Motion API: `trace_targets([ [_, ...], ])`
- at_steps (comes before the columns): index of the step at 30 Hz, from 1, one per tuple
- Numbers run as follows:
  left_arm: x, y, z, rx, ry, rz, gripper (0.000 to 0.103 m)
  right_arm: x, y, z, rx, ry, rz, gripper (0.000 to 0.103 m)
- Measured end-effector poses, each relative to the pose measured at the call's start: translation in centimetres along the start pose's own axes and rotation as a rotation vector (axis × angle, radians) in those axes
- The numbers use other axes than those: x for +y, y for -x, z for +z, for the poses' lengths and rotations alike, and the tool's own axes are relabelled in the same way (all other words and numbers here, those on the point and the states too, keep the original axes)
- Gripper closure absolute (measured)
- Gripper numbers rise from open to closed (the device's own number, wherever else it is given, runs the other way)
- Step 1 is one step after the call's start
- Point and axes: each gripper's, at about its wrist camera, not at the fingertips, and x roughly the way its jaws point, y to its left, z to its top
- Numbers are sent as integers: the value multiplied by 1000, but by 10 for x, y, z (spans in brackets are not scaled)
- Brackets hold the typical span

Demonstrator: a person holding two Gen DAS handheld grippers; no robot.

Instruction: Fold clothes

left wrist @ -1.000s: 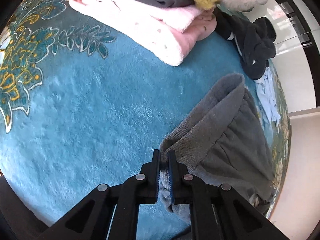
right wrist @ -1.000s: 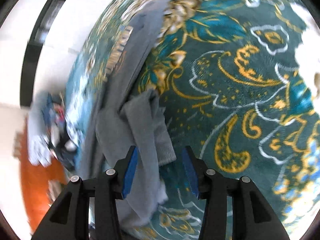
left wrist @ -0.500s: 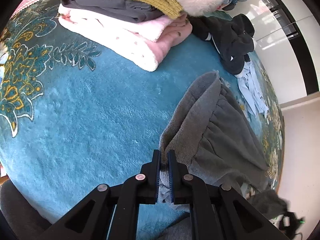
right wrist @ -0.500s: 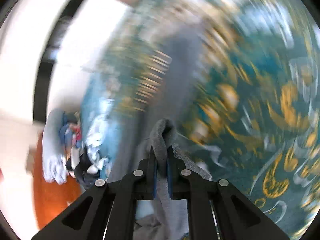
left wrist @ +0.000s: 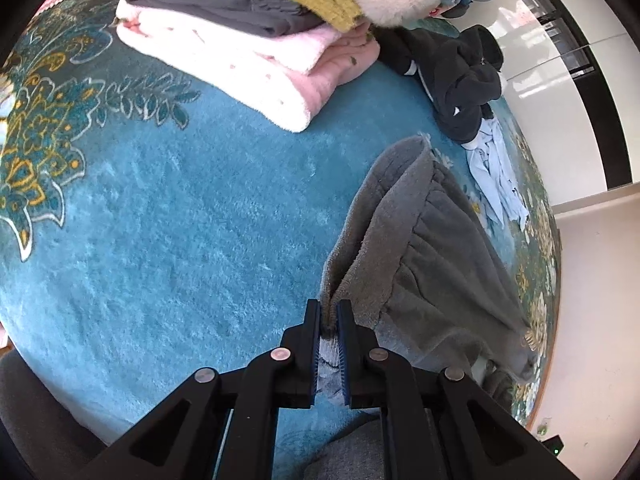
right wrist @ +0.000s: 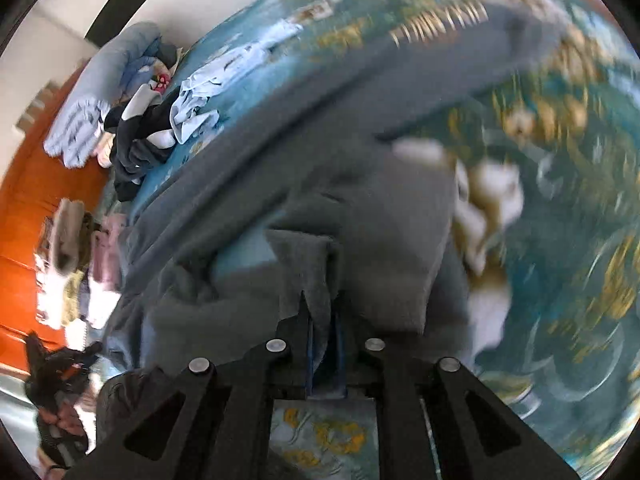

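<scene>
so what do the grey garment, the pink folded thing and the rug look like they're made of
Grey garment: seemingly fleece or brushed sweatshirt knit, matte; fuzzy nap, soft gathered folds, ribbed edge in the left gripper.
Pink folded piece: probably plush fleece; thick, downy rounded edges.
Rug: short synthetic-looking pile with slight sheen; brushed streaks catch light.

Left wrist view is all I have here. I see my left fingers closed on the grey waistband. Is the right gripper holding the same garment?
Observer: Yes, the right gripper is shut on a fold of the grey sweatpants.
Operator: Is there any print on the garment? I see only plain grey.
Observer: Yes, gold lettering runs along the far leg, too blurred to read.
Operator: What lies beyond the black clothes?
Observer: A folded light blue blanket sits past them, at the rug's edge.
</scene>
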Motion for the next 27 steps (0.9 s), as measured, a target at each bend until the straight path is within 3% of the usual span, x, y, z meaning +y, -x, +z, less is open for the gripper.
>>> trace_targets([
  [3, 0, -5, -1, 11, 3, 7, 92, -11, 8, 1, -3, -47, 86, 56],
  [8, 0, -7, -3, 20, 4, 22, 91, -38, 13, 5, -25, -197, 233, 50],
  [10, 0, -7, -3, 22, 5, 28, 91, -40, -5, 11, 5, -340, 329, 44],
  [14, 1, -7, -4, 24, 14, 37, 91, -39, -27, 12, 12, -459, 452, 44],
  [19, 2, -5, -4, 23, 20, 52, 91, -52, -16, 11, -11, -476, 406, 44],
  [22, 4, -9, -7, 31, 34, 58, 92, -61, -5, 11, 19, -466, 332, 44],
  [27, 4, -15, -13, 48, 43, 50, 92, -75, 1, -1, 11, -500, 321, 44],
])
